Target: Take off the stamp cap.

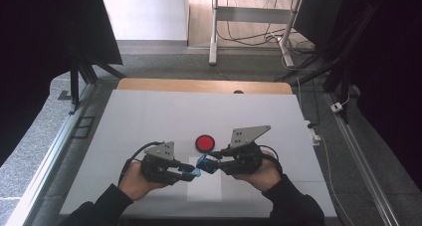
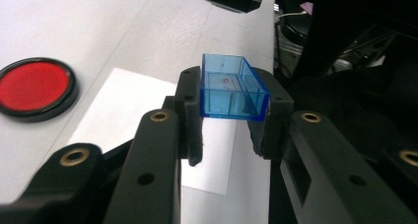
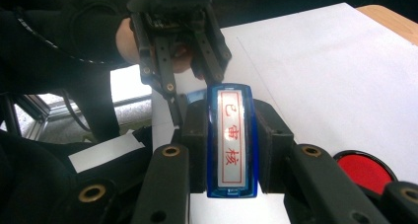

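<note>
Here each hand-held gripper grips something blue — right (image 3: 231, 150) stamp (image 3: 231, 140) reads 已审核, left (image 2: 229, 110) cap (image 2: 229, 91).

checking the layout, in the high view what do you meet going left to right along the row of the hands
left hand → left gripper → blue cap → blue stamp body → right gripper → right hand

Your high view is evenly lit on the white worktop (image 1: 149, 121), but both side edges drop to near black. Shadows under your hands are soft. Gripper views: near jaws are soft-focus, and the stamp face (image 3: 231, 140) glares white. The background beyond the worktop is blurry.
</note>
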Demonstrator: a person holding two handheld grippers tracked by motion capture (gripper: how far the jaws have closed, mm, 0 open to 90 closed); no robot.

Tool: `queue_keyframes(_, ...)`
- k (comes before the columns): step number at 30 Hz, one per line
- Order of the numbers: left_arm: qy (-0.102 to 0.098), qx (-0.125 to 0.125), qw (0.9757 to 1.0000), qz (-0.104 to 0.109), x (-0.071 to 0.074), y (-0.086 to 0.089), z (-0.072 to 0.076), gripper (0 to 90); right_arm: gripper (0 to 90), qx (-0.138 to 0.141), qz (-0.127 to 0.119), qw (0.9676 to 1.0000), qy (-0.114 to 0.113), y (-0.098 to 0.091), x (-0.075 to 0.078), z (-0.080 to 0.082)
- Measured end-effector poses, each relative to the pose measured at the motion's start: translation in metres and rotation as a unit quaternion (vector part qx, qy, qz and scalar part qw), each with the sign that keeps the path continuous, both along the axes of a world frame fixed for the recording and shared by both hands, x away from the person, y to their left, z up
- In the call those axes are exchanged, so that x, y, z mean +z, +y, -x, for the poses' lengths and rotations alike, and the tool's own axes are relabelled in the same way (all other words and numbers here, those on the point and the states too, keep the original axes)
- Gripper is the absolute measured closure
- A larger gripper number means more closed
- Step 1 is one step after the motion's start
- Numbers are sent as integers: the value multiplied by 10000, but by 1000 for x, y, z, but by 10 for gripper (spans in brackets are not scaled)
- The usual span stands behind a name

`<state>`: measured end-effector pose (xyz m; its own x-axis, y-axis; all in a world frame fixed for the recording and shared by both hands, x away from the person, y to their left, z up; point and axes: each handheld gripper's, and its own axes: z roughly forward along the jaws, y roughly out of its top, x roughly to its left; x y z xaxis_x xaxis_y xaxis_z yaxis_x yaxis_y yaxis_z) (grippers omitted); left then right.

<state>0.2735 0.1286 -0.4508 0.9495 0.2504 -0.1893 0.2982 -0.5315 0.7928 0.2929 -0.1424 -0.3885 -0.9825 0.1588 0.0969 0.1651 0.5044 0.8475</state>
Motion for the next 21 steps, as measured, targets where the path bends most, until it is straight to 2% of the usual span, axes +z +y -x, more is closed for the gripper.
queue_keyframes(2, -12, 91, 10000, -39, 1, 3, 1, 685, 713, -49, 20, 10000, -29, -1, 0, 0)
queue_keyframes(7, 139, 321, 9993, -92, 5, 11, 5, 685, 712, -180, 51, 9998, -65, -1, -1, -1)
queue_keyframes(11, 183, 343, 9992, -97, 9, 18, 8, 685, 712, -222, 82, 9997, -98, -1, -1, -1)
queue_keyframes(15, 326, 404, 9985, -162, 9, 23, 11, 684, 712, -230, 81, 9996, -114, -2, -1, -1)
queue_keyframes(21, 306, 718, 9968, -171, 10, 32, 19, 682, 712, -243, 100, 9996, -137, -2, -1, -1)
